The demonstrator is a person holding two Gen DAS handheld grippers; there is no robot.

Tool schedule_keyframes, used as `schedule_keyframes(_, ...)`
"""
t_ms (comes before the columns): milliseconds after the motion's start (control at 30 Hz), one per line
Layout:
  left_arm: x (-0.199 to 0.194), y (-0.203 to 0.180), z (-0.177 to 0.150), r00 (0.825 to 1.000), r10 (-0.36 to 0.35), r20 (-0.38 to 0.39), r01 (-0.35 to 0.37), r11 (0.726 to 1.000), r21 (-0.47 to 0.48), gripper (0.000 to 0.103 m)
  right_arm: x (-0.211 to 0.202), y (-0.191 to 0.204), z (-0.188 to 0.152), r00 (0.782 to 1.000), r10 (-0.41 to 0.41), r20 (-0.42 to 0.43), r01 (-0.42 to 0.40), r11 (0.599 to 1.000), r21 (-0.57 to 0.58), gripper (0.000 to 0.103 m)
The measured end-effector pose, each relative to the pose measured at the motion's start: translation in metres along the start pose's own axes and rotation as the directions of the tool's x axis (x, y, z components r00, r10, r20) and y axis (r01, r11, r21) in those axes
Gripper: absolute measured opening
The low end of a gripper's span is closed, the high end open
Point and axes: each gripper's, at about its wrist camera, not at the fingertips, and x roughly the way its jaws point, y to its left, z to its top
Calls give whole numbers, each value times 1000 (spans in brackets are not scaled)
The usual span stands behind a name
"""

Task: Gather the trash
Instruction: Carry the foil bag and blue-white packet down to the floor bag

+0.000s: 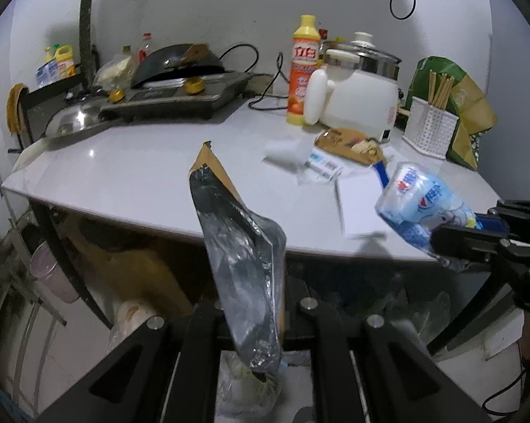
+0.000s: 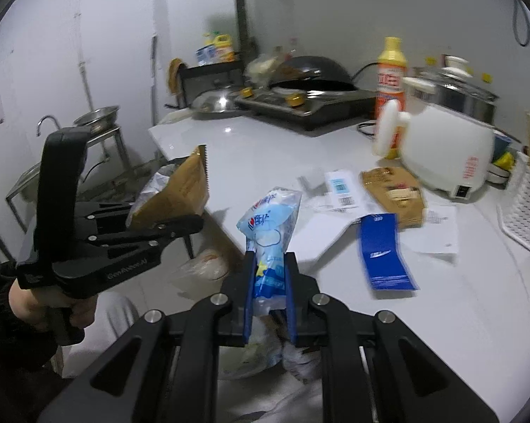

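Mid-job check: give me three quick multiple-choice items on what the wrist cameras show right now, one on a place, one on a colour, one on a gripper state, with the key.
1. Where does the blue paper strip lie?
A. on the white countertop
B. inside the wok
C. in the chopstick basket

2. What colour is the cap of the detergent bottle?
A. red
B. yellow
C. black

3. What is the right gripper doing?
A. standing open and empty
B. shut on the light blue wrapper
C. shut on the brown foil pouch

Key: 1 A, the strip rests flat on the counter beside the receipts. 2 B, the cap and shoulders are yellow above an orange label. 3 B, the wrapper is pinched between the blue pads; the pouch is in the left gripper.
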Motion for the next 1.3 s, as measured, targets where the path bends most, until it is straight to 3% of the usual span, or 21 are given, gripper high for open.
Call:
schedule_keyframes(333, 7, 47, -68, 997, 14, -78, -19, 998, -62, 8, 59, 62, -36, 986, 79, -147, -92, 992, -81, 14)
schedule_keyframes(600, 44, 75, -132, 978, -23, -207, -11, 986, -164, 8, 140, 79, -95, 935, 77, -345, -110, 991, -75, 14)
schedule_keyframes(800, 75, 93, -160, 958, -65, -280, -1, 973, -229, 8, 180, 88, -110, 905, 78, -418, -118, 991, -70, 14)
schedule_keyframes(1067, 132, 106, -191, 909, -188, -371, 58, 941, -334, 8, 221, 82, -114, 880, 60, -471, -107, 992, -73, 14)
schedule_keyframes(1300, 166, 112, -201, 876, -222, -428, 58, 929, -365, 10, 259, 71, -121, 855, 63, -515, -92, 995, -32, 14)
